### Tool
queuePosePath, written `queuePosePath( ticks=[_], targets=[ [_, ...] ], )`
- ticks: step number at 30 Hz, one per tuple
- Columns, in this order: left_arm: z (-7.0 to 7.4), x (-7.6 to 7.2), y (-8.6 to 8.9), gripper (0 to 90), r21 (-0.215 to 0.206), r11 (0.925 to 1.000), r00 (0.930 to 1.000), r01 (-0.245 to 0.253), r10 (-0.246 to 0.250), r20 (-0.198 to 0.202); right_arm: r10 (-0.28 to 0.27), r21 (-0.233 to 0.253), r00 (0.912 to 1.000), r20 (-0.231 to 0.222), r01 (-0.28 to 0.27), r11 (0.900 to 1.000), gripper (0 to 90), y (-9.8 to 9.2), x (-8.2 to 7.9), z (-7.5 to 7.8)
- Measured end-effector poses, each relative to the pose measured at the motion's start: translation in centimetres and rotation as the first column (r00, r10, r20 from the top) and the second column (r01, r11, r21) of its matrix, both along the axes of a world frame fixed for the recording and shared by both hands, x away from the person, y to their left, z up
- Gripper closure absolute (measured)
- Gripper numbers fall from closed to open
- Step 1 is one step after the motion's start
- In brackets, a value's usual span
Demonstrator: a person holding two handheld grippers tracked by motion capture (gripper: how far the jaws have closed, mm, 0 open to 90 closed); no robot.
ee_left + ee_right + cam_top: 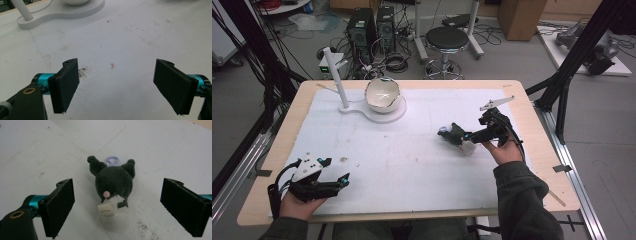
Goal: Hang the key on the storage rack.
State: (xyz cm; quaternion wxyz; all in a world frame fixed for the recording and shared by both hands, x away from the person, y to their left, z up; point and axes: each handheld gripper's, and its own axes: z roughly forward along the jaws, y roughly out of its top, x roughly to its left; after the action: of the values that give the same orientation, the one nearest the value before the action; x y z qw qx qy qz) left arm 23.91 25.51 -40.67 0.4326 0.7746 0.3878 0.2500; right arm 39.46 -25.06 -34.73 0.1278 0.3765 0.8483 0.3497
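While mid-mat, plush toy (113, 187) between wide right claw (117, 207) jaws.

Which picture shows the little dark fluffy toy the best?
The right gripper view shows the plush toy best: it lies close up between the open right gripper, so you see its ears, purple loop and white tag. The high view shows it small and partly hidden by that gripper. The left gripper view looks at bare table instead.

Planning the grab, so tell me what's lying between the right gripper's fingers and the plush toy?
Nothing: in the right gripper view, bare white table cover separates each of the fingers from the plush toy, which lies between them untouched.
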Motion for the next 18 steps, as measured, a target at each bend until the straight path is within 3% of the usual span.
queuePosePath(
  ticks=[15, 18],
  targets=[
    [-0.1, 0.1, -0.1, 21.0, 0.001, 1.0000, 1.0000, -0.001, 0.001, -0.003, -0.006, -0.029, 0.9970, -0.077, 0.004, 1.000, 11.5, 1.3, 2.0, -2.4],
    [-0.1, 0.1, -0.1, 21.0, -0.001, 1.0000, 1.0000, 0.000, 0.000, -0.003, -0.004, -0.062, 0.9957, -0.093, -0.002, 0.998, 11.6, 1.7, 2.2, -2.9]
  ],
)
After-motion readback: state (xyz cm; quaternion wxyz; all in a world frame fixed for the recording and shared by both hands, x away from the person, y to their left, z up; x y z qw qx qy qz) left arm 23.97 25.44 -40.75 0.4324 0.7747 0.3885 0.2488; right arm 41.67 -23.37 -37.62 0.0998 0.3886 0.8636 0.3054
